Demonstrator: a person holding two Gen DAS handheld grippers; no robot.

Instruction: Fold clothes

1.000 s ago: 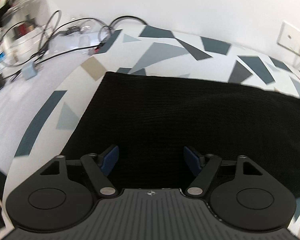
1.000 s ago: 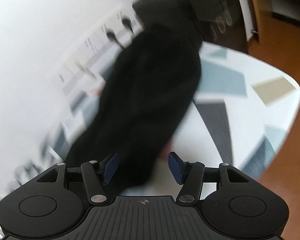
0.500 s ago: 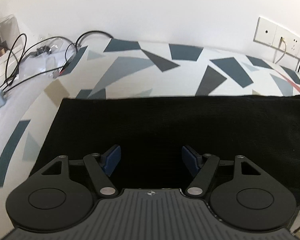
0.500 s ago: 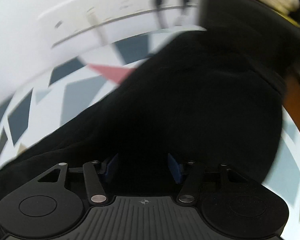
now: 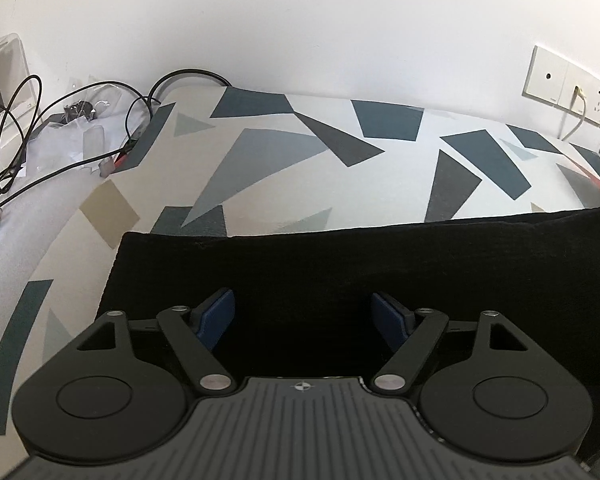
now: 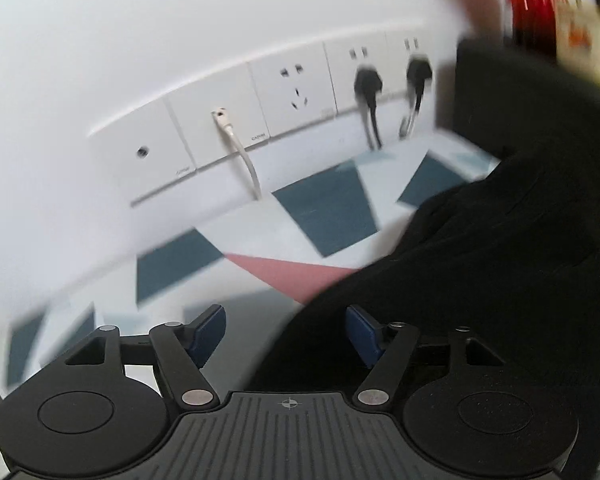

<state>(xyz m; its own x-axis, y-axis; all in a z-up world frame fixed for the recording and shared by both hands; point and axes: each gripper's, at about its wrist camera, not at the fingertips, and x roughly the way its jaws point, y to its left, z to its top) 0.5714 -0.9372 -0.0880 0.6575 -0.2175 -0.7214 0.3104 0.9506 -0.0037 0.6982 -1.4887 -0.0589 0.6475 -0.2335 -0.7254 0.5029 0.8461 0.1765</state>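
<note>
A black knit garment [image 5: 360, 264] lies flat on a table with a geometric-patterned cloth [image 5: 268, 152]; its straight far edge and left corner show in the left wrist view. My left gripper [image 5: 303, 316] is open and empty, just above the garment's near part. In the blurred right wrist view the garment's bunched end [image 6: 480, 248] lies at the right. My right gripper [image 6: 284, 330] is open and empty above the garment's left edge; its right finger is over the cloth, its left over the table.
A row of wall sockets [image 6: 260, 108] with plugged cables runs along the white wall behind the table. Black cables [image 5: 60, 128] and a clear box [image 5: 0, 80] sit off the table's left end. Red and yellow items [image 6: 548, 8] are at the far right.
My left gripper has pulled back, so more patterned table shows beyond the garment's edge. My right gripper has swung left from over the garment toward the wall sockets. Both stay open.
</note>
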